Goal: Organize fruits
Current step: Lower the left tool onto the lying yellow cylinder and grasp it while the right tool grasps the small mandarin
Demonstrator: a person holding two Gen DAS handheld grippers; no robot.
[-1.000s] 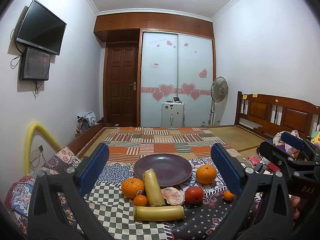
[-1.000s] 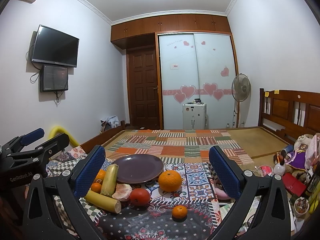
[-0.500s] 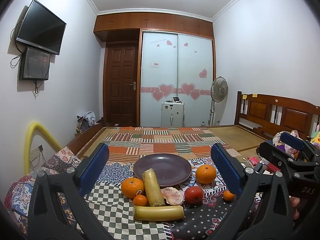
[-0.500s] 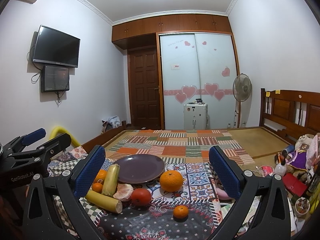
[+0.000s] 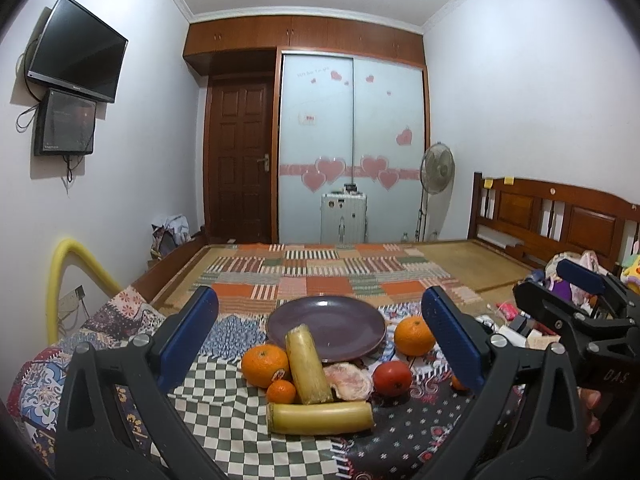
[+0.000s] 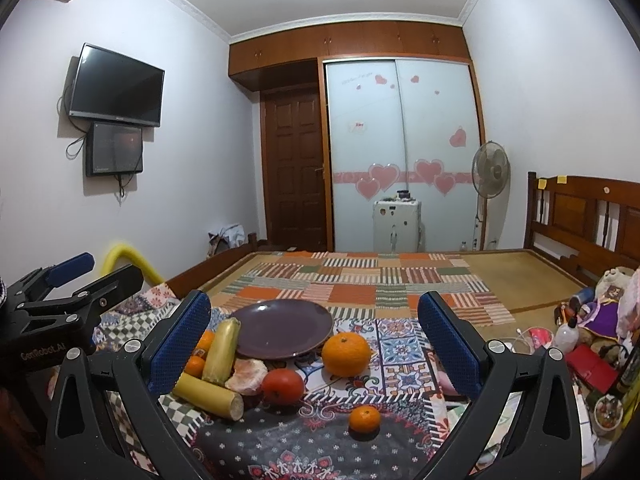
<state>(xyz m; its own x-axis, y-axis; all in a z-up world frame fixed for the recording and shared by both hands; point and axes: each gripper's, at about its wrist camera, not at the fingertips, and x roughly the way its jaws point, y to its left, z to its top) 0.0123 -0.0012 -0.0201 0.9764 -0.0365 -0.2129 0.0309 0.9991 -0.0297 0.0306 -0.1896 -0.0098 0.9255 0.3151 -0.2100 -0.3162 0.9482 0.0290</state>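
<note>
An empty purple plate (image 5: 326, 327) (image 6: 282, 328) lies on the patterned cloth. In front of it lie two yellow sugarcane pieces (image 5: 308, 364) (image 5: 320, 418), a large orange (image 5: 264, 365), a small orange (image 5: 281, 392), a peeled fruit (image 5: 348, 376), a tomato (image 5: 392, 378) (image 6: 282, 386) and another large orange (image 5: 414, 336) (image 6: 346, 354). A small orange (image 6: 364, 420) lies nearest the right gripper. My left gripper (image 5: 320, 340) is open and empty, held back from the fruit. My right gripper (image 6: 314, 344) is open and empty too.
The cloth covers a bed with a wooden headboard (image 5: 560, 220) at the right. Clutter of toys and bottles (image 6: 592, 340) lies at the right edge. A yellow foam tube (image 5: 68, 268) arcs at the left. A fan (image 6: 490, 172) and a white box (image 6: 396, 226) stand at the far wall.
Both grippers have stayed open and almost still. The right wrist view has shifted very slightly. No fruit has moved.
</note>
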